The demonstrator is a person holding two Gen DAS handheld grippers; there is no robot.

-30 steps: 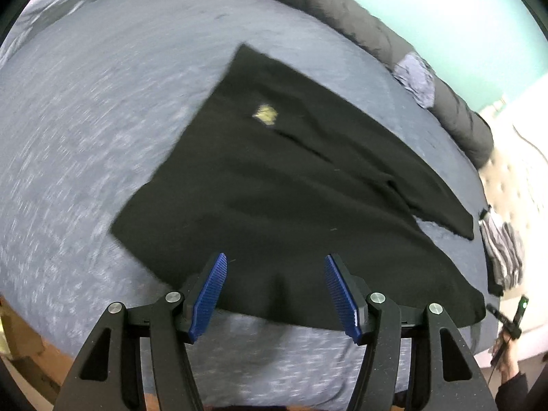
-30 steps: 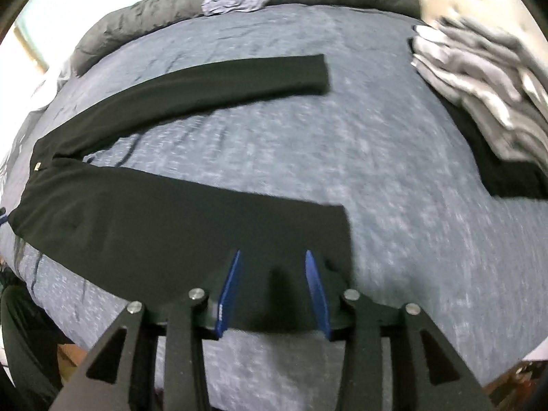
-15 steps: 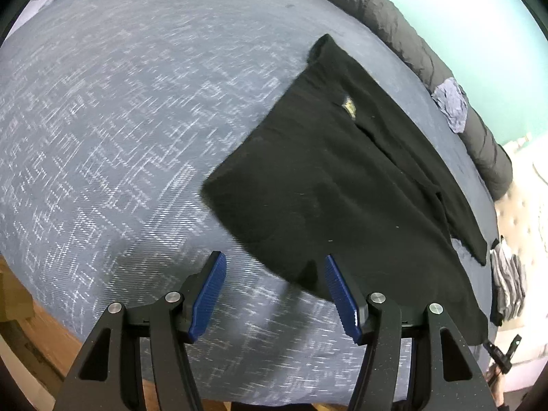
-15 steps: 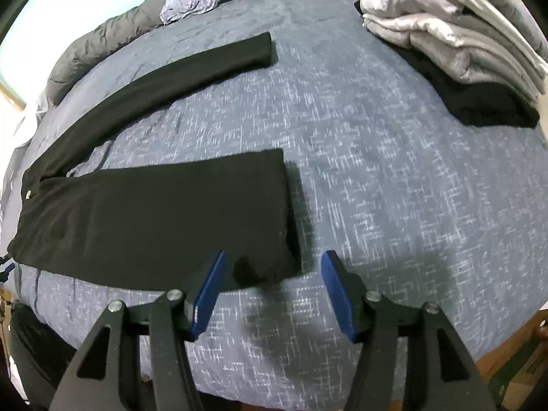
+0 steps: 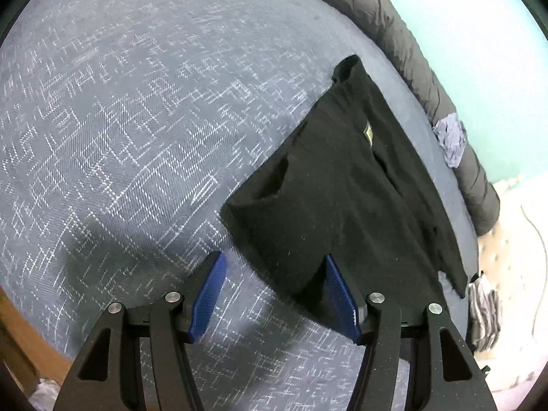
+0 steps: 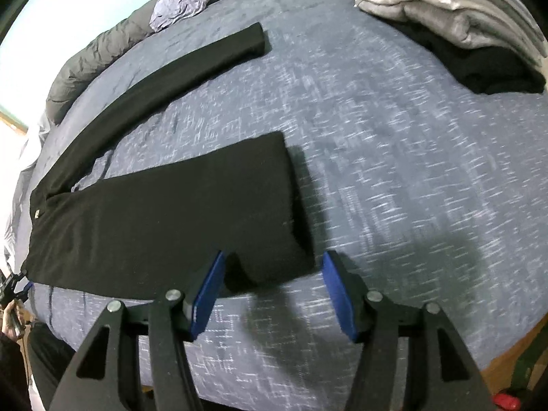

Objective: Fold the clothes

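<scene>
A pair of black trousers (image 5: pixel 342 198) lies flat on the blue-grey bedspread (image 5: pixel 137 120), legs spread apart. My left gripper (image 5: pixel 274 294) is open and empty, just above the near waist corner, which has a pocket slit. In the right wrist view the near trouser leg (image 6: pixel 178 212) lies across the bed, and my right gripper (image 6: pixel 272 294) is open and empty with the near hem corner between its fingers. The far leg (image 6: pixel 164 78) stretches toward the back.
A rolled grey duvet (image 5: pixel 411 58) with a crumpled lilac cloth (image 6: pixel 178 5) lines the far edge of the bed. A stack of folded grey and black clothes (image 6: pixel 455 27) sits at the right. The wooden bed frame (image 6: pixel 513 352) shows at the near edge.
Both grippers have swung outward along the near edge of the trousers, the left toward the waist corner, the right toward the hem corner. The right gripper has opened wider. The trousers have not moved.
</scene>
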